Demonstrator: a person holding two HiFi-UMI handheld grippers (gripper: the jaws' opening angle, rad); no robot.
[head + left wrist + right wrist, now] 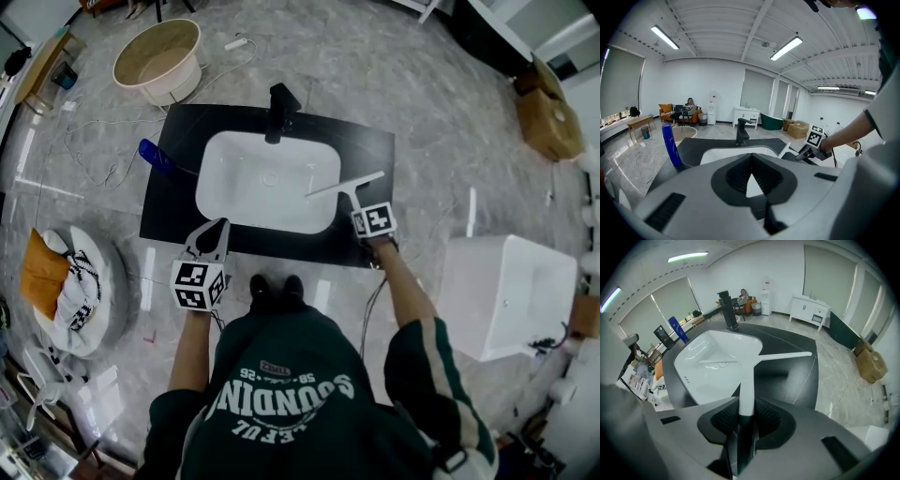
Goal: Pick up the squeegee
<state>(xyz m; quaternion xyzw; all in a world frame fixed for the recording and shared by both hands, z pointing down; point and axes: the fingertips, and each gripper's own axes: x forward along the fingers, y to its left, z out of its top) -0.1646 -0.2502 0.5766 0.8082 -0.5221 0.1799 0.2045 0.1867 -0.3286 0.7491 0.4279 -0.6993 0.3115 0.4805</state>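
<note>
The white squeegee (pixel 343 185) hangs a little above the black counter (pixel 178 197), with its long blade across the right rim of the white basin (pixel 267 178). My right gripper (pixel 357 208) points steeply down and is shut on its handle. In the right gripper view the handle (pixel 747 387) runs out from between the jaws to the blade (pixel 785 355), whose shadow falls on the counter below. My left gripper (pixel 214 234) hovers at the counter's front left edge. Its fingers are together and hold nothing; in its own view the left gripper (pixel 751 180) faces the basin.
A black faucet (pixel 279 108) stands behind the basin. A blue bottle (pixel 155 155) stands at the counter's left edge. A round tub (pixel 159 58) sits on the floor at the far left, a white box-shaped unit (pixel 506 291) at the right, and a cardboard box (pixel 548 117) beyond it.
</note>
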